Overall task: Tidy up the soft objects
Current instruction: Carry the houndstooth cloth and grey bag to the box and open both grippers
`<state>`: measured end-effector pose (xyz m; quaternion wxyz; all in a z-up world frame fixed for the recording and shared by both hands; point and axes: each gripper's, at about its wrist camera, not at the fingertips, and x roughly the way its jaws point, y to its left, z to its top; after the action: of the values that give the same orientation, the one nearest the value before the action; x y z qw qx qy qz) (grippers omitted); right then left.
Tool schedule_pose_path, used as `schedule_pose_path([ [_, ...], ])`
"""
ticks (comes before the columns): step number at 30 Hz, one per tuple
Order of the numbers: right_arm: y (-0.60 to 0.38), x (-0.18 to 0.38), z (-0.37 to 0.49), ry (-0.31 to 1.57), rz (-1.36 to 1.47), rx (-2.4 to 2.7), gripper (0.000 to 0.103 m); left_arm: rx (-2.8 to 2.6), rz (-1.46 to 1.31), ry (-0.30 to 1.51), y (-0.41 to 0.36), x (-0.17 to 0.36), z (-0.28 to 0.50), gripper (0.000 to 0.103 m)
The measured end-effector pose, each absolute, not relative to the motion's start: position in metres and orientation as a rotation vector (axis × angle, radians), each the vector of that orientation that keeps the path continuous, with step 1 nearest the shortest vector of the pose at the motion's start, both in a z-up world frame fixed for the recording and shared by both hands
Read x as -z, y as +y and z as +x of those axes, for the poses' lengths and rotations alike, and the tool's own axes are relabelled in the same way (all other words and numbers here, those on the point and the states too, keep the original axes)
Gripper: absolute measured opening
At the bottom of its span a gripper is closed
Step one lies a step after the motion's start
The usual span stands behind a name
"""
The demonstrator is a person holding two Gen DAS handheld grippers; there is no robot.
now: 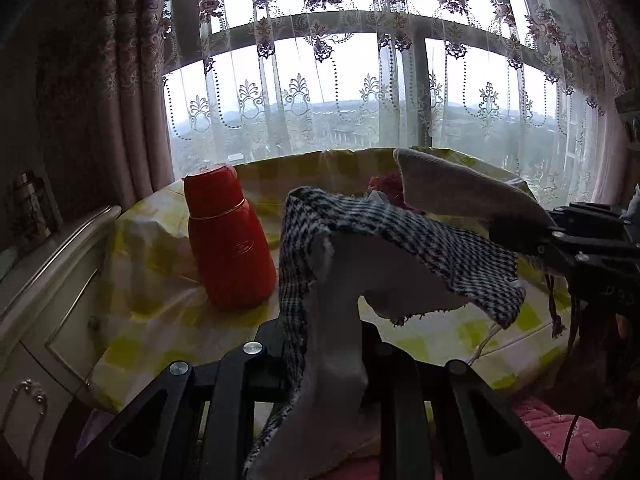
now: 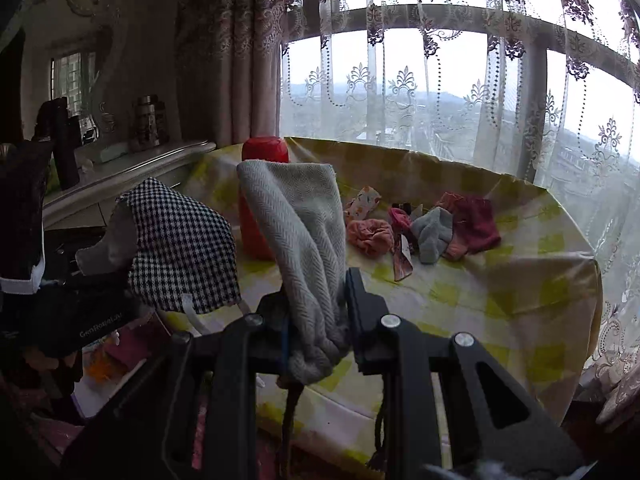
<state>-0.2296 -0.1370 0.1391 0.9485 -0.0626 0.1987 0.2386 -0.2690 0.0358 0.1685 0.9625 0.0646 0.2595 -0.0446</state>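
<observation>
The checked cloth hangs in the air over the near edge of the table, its lower end clamped between the fingers of the left gripper. Just beside it, the grey knitted cloth stands up from the right gripper, whose fingers are pressed together on its bunched bottom. Behind both stands a red bottle on the yellow checked tablecloth. Farther back on the right lies a small heap of pink, red and grey soft pieces, near the lace curtain.
</observation>
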Motion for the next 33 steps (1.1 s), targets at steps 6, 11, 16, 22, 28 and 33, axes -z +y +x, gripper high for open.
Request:
schedule_pose_path([
  [6, -0.079, -0.13, -0.226, 0.483, -0.224, -0.62, 0.027, 0.009, 0.09, 0.615, 0.081, -0.149, -0.286, 0.021],
  [11, -0.032, -0.121, -0.225, 0.555, -0.281, -0.75, 0.027, -0.08, 0.041, 0.677, 0.119, -0.135, -0.304, 0.021],
  [16, 0.015, -0.102, -0.227, 0.646, -0.362, -0.852, 0.027, -0.177, 0.012, 0.742, 0.153, -0.118, -0.323, 0.021],
  [22, 0.064, -0.086, -0.241, 0.688, -0.484, -0.955, 0.027, -0.288, -0.061, 0.791, 0.194, -0.095, -0.344, 0.021],
  [28, 0.098, -0.067, -0.252, 0.711, -0.586, -1.016, 0.027, -0.398, -0.077, 0.818, 0.224, -0.079, -0.354, 0.022],
  [33, 0.126, -0.045, -0.257, 0.773, -0.656, -1.078, 0.028, -0.515, -0.097, 0.862, 0.256, -0.065, -0.368, 0.023],
])
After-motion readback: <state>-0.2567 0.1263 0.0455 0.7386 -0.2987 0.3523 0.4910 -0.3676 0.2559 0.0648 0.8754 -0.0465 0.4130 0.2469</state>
